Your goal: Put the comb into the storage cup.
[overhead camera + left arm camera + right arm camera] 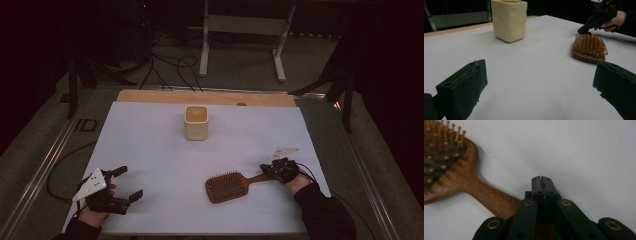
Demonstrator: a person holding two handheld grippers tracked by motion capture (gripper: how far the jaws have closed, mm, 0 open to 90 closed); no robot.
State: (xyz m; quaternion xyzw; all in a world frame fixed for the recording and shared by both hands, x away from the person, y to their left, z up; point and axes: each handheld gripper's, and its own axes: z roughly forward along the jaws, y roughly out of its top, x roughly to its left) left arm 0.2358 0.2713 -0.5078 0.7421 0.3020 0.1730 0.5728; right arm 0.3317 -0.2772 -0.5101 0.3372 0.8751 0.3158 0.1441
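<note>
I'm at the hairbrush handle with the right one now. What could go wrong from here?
1. The right hand-held gripper has its jaws closed together above the hairbrush handle, not around it, so a lift would likely leave the brush on the table.
2. Pressing down on the handle end could tip or skid the brush across the smooth white table.
3. The cream cup stands apart and open-topped; a swinging brush could knock it. The left hand-held gripper is open, away from both.
</note>
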